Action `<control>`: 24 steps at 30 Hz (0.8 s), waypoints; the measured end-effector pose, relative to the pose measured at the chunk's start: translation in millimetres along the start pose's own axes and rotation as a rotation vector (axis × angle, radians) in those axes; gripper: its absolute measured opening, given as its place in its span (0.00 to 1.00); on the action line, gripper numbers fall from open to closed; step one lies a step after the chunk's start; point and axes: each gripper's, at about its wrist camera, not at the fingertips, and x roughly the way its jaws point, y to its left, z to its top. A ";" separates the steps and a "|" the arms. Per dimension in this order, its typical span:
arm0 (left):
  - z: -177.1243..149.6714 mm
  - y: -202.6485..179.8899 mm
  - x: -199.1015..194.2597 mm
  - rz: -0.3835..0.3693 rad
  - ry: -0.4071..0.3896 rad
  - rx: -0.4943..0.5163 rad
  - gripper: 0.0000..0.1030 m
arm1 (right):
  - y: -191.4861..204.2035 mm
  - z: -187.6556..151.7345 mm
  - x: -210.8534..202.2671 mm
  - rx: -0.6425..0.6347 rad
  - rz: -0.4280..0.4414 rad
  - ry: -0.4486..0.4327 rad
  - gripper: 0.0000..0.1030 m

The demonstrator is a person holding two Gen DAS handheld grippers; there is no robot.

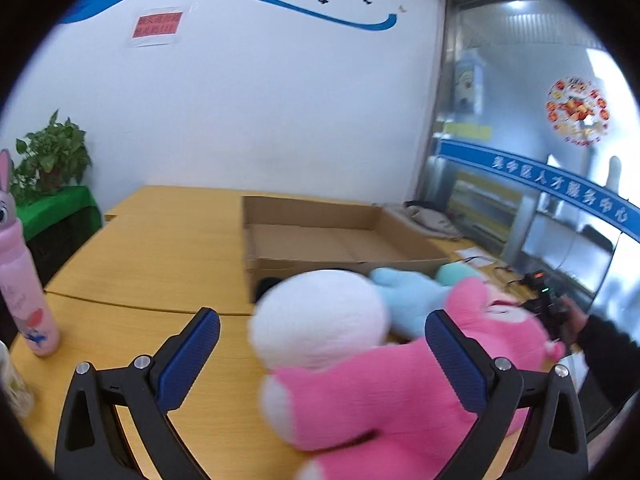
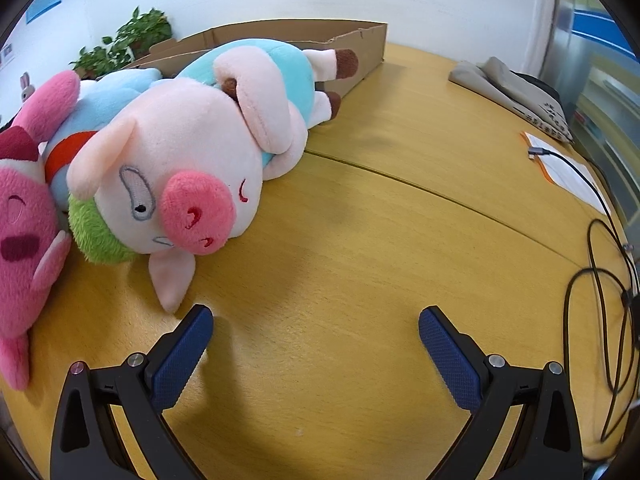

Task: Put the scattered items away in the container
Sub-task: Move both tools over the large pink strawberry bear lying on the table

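A: Plush toys, three of them, lie heaped on the wooden desk (image 2: 360,208) just in front of the shallow cardboard box (image 1: 340,240), which we judge is still empty.

B: Our left tongs (image 1: 322,344) are spread wide around the fuzzy pink toy (image 1: 380,392), pads not yet closed on it.

A: And our right tongs (image 2: 316,344) gape over bare wood, holding nothing, near the soft pig (image 2: 192,160) in its blue jacket, lying on its side.

B: A blue toy (image 1: 408,296) is wedged between them, against the box wall.
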 end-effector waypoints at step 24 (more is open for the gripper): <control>-75.2 -92.3 67.7 0.066 0.205 0.142 1.00 | 47.6 -25.4 -31.2 0.106 -0.176 -0.047 0.98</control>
